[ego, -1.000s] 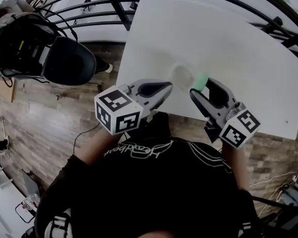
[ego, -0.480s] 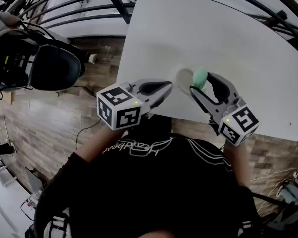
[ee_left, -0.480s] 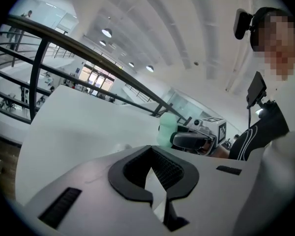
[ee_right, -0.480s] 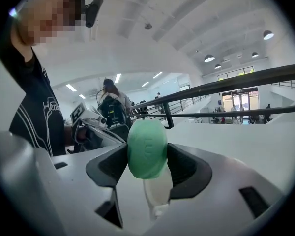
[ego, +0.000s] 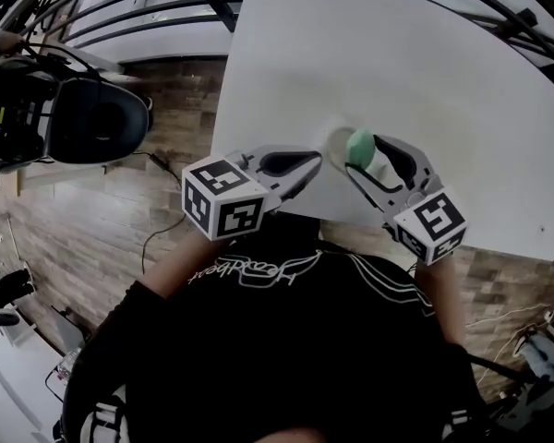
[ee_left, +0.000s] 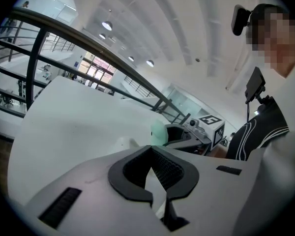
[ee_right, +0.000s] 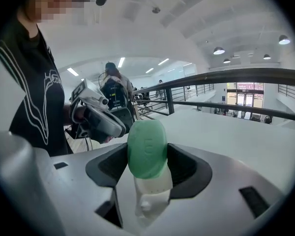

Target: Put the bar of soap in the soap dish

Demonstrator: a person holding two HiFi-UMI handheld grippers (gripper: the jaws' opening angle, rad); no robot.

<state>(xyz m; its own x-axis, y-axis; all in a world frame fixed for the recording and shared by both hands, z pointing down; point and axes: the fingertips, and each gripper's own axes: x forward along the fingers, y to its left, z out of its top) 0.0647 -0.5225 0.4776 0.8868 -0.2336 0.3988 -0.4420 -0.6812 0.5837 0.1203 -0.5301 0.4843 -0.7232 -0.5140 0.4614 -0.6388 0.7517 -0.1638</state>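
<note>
Right gripper view: soap (ee_right: 147, 149) btw jaws

Your bar of soap (ee_right: 147, 149) is a mint-green oval with rounded edges and a faint stamp on its broad face. It stands on edge, pinched by its narrow sides between the jaws of your right gripper (ego: 366, 157), lifted off the tabletop (ego: 425, 72). The soap dish (ego: 336, 140) is a pale, whitish oval that barely stands out from the white tabletop. It lies close to the near edge, left of that edge's middle, just beside the held soap.
</note>
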